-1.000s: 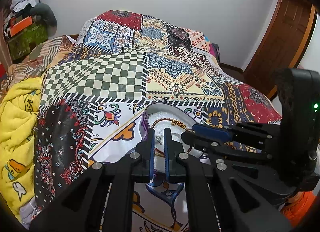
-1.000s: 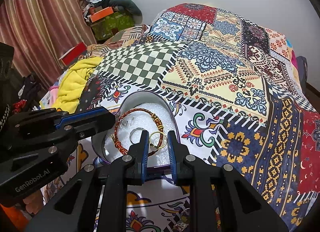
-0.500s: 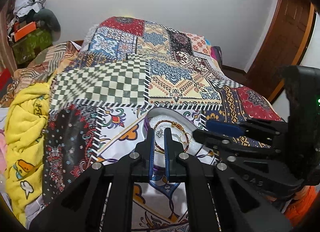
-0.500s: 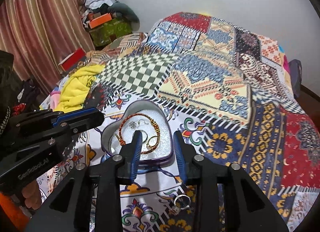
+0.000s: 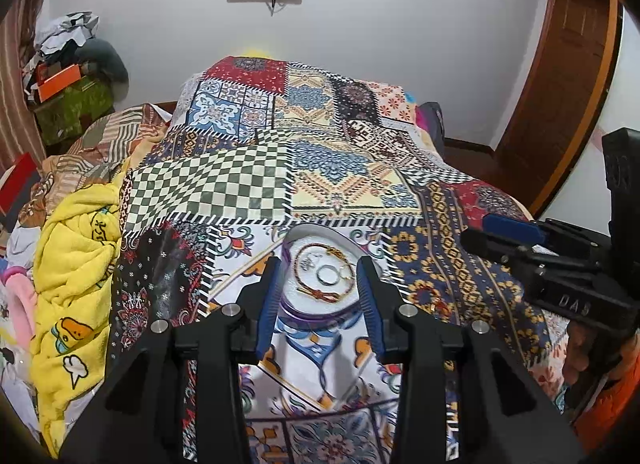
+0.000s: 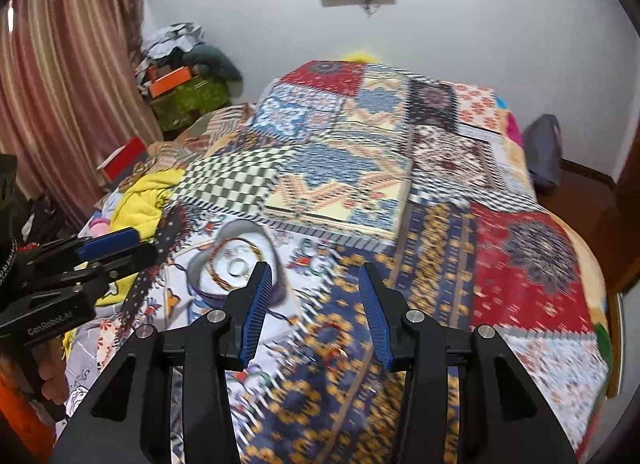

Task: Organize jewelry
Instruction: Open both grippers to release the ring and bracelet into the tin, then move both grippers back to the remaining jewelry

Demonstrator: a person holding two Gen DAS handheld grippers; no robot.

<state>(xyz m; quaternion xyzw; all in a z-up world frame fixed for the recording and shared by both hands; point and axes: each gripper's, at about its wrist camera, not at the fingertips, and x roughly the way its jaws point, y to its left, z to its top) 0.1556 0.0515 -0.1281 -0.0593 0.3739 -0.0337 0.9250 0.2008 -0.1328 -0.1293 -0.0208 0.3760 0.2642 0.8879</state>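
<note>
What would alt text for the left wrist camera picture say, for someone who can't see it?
A heart-shaped tin holding a beaded bracelet and rings sits on a patchwork bedspread, framed between the opening, empty fingers of the left hand-held gripper. The right hand-held gripper reaches in from the right edge; a yellow blanket lies left.

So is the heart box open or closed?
Open. The heart box has no lid on, so its white inside shows, with a beaded bracelet and a silver ring lying in it.
</note>
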